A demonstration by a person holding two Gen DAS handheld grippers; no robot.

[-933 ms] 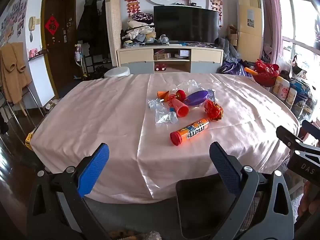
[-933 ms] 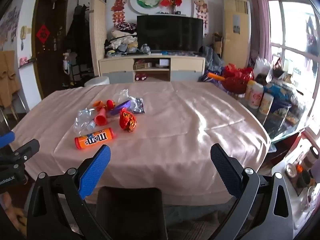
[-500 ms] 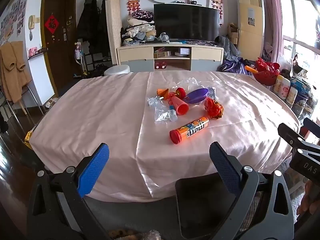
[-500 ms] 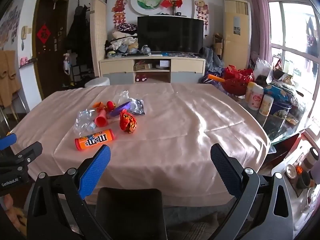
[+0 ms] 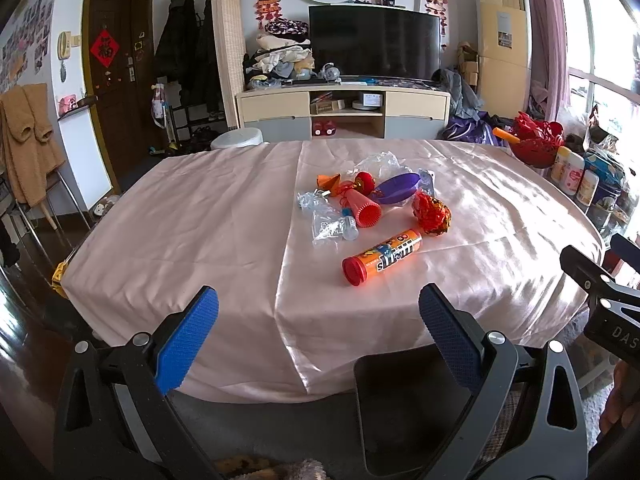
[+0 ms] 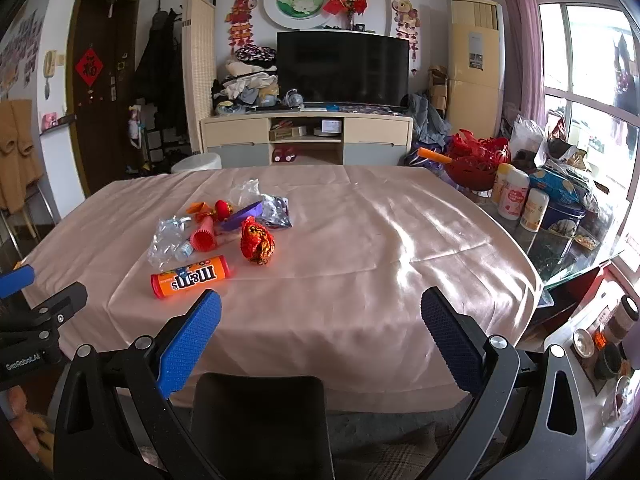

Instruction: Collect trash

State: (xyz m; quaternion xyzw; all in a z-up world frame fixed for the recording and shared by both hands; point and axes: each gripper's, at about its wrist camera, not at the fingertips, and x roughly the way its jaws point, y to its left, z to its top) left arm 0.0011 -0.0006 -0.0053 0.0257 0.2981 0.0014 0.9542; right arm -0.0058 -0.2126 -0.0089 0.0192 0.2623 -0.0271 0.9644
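A pile of trash lies on the pink tablecloth (image 5: 200, 232): an orange M&M's tube (image 5: 382, 256) (image 6: 190, 276), a red crumpled wrapper (image 5: 433, 213) (image 6: 258, 241), a red paper cone (image 5: 362, 209), a purple dish (image 5: 397, 188), clear plastic wrap (image 5: 326, 220) (image 6: 166, 240). My left gripper (image 5: 318, 338) is open and empty, short of the table's near edge. My right gripper (image 6: 320, 336) is open and empty, also short of the near edge, right of the pile.
A dark chair back (image 6: 258, 420) stands at the near table edge, also seen in the left wrist view (image 5: 412, 404). Bottles and tins (image 6: 536, 208) crowd a glass side table on the right. A TV cabinet (image 5: 342, 114) stands behind the table.
Both grippers have drifted slightly closer to the table; the trash pile sits a little larger and lower in view. Nothing on the table moved. Jaws stay open.
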